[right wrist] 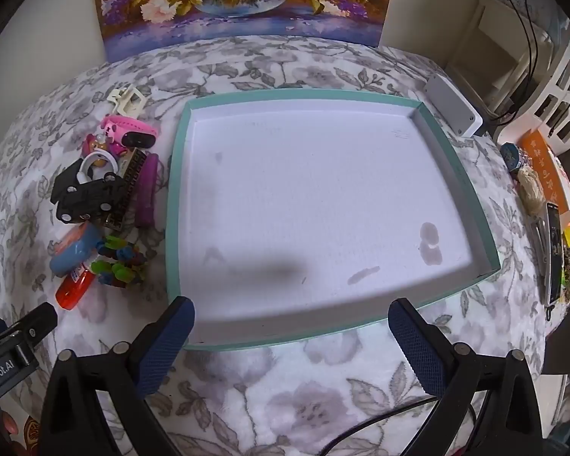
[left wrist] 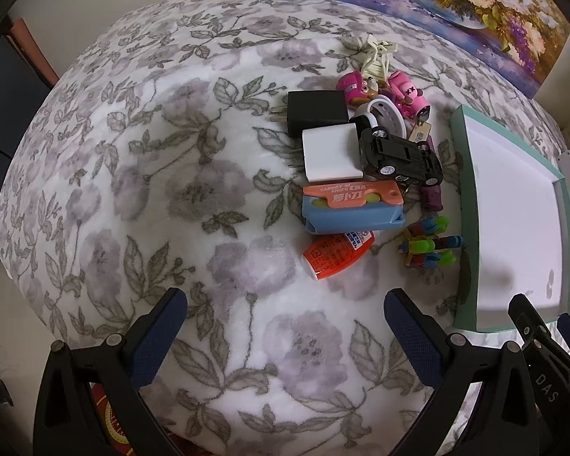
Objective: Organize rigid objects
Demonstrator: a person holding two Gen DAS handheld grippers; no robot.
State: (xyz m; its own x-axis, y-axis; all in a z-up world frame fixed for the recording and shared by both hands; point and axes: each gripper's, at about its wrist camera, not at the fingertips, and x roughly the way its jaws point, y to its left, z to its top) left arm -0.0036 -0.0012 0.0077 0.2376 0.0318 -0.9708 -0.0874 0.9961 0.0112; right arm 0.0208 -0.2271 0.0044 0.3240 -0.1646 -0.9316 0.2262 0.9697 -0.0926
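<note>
with both the left hand-held gripper (left wrist: 285, 315) and the right hand-held gripper (right wrist: 290, 323) open and empty, we should take the loose orange bottle (left wrist: 336, 254) at centre-right first, squarely across its body, then carry it to the tray (right wrist: 176, 197).

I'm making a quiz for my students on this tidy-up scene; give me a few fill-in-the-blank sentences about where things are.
1. The teal tray holds ____ objects.
2. The white charger lies between the orange knife case and the ____ charger.
3. The toy car is coloured ____.
4. The left gripper and right gripper both have their fingers ____.

Missing words: no; black; black; open
</note>
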